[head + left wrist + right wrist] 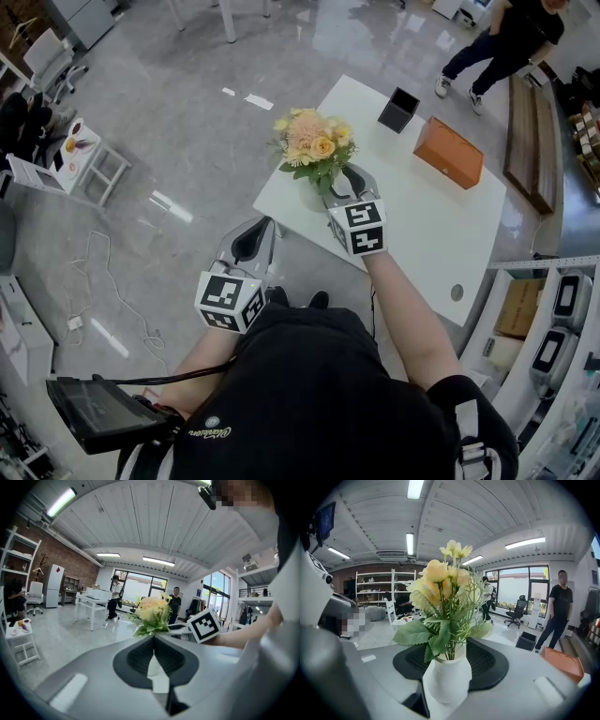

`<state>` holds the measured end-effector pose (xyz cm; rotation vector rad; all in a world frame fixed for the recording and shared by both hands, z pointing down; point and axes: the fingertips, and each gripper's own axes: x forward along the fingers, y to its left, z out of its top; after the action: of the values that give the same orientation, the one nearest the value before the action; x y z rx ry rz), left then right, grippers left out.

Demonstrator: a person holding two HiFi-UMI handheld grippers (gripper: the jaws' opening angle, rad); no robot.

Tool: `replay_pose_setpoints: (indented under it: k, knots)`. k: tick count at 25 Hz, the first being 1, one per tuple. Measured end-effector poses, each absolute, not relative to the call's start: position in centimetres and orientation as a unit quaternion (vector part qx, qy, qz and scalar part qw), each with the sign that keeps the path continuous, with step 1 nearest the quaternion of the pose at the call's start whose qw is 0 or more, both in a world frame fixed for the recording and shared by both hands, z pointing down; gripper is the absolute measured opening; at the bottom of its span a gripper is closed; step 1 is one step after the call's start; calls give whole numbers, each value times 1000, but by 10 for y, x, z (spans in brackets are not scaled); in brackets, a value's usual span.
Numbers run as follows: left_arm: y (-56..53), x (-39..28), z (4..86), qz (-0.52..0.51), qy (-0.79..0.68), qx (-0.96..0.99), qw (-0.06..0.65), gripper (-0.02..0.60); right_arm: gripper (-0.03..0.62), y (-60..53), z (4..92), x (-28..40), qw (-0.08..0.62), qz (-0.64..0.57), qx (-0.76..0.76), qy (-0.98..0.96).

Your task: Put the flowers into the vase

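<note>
A bunch of yellow and peach flowers (312, 141) stands upright in a small white vase (446, 679) near the white table's (422, 234) left edge. My right gripper (343, 180) reaches level to the vase from the near side. The vase sits between its dark pads (493, 663), which stand wide on either side without pressing it, so the gripper is open. In the head view the blooms and the gripper hide most of the vase. My left gripper (258, 230) hangs off the table's near-left edge, shut and empty, pointing at the flowers (151, 613).
On the table's far side are a black open box (398, 110) and an orange box (449, 152). A person (502, 42) walks beyond the table. A white side table (80, 150) stands on the floor at left, shelving (553, 328) at right.
</note>
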<state>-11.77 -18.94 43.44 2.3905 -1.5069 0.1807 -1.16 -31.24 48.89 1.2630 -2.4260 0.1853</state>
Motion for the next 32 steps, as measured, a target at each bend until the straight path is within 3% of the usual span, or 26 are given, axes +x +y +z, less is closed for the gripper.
replay_pose_setpoints:
  k: [15,32]
  knots:
    - [-186,-117,430,60,-525,835,152,8,291,-307,490,-17,190,100,431,-876]
    - [-188,-117,429,60,-524,836,150,7,288,-308,491,-10,169,138,434,-874]
